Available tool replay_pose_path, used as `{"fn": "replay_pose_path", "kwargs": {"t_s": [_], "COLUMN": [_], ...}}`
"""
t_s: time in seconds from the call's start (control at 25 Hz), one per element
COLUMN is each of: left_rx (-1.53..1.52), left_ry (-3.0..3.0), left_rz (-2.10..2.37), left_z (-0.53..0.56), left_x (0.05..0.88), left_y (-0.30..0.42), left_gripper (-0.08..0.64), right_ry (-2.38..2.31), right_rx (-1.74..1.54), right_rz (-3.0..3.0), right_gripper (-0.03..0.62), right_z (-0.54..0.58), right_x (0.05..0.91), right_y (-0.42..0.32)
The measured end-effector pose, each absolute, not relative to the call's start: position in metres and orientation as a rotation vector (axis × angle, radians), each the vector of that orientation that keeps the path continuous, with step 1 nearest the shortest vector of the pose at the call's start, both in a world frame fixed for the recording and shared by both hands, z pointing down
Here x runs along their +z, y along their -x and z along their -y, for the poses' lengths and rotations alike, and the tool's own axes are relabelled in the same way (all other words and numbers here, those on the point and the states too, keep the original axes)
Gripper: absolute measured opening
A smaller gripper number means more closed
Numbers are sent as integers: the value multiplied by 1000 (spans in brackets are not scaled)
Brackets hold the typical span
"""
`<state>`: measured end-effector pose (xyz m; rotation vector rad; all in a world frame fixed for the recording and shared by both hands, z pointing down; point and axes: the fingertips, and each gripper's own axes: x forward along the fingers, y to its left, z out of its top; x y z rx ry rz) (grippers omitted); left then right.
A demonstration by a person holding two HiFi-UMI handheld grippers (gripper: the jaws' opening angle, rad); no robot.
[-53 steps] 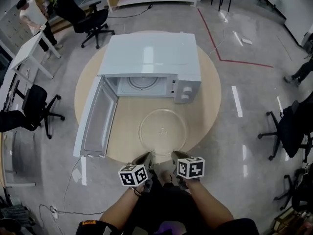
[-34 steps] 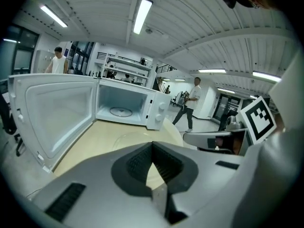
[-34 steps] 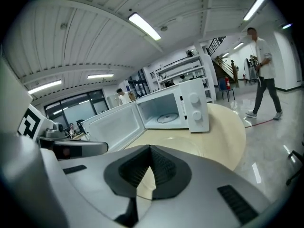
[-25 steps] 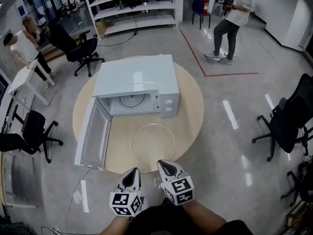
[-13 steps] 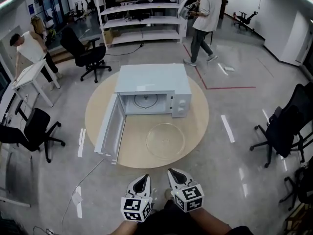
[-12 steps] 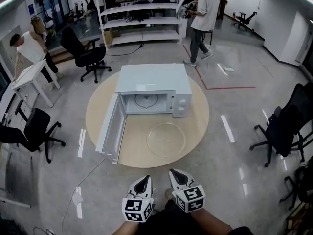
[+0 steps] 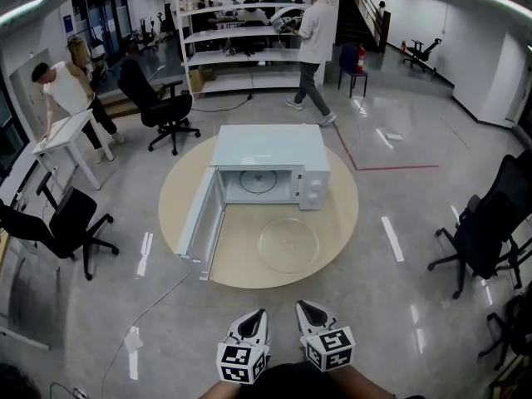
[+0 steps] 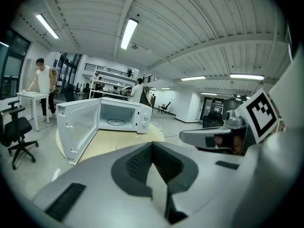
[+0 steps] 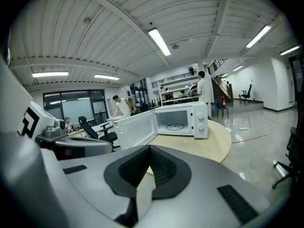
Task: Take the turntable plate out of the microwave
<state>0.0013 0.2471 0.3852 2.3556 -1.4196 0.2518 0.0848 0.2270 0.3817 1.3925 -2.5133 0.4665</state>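
Turntable plate (image 7: 288,244): round clear glass, lies faint on the wooden table (image 7: 341,214) in front of the open white microwave (image 7: 270,150). Left claw (image 7: 253,317), right claw (image 7: 307,310): jaws together, empty; arms cropped.

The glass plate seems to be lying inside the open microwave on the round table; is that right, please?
Not quite: the glass plate lies on the round table in front of the open microwave, not inside it, as the head view shows.

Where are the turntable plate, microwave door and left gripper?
turntable plate (image 7: 288,245), head view, centre of the glass disc.
microwave door (image 7: 202,223), head view, inner face of the open door.
left gripper (image 7: 258,313), head view, tip of its shut jaws.
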Motion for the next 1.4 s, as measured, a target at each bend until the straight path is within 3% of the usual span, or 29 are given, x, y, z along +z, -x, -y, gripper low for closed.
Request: {"fn": "replay_pose_path", "kwargs": {"t_s": [0.76,1.4], "left_rx": [293,307], "left_ry": [-2310,-2343], "left_rz": [1533,1527], "left_z": [-255,-274], "left_x": [386,386], "left_y": [-64,-51], "left_gripper": [46,46], "right_ry": [-1318,-1376], "right_rx": [375,380], "right_rz": [2582,2521], "right_gripper": [15,14], "right_z": [-242,-263], "right_x": [382,388], "right_y": [-145,-139]}}
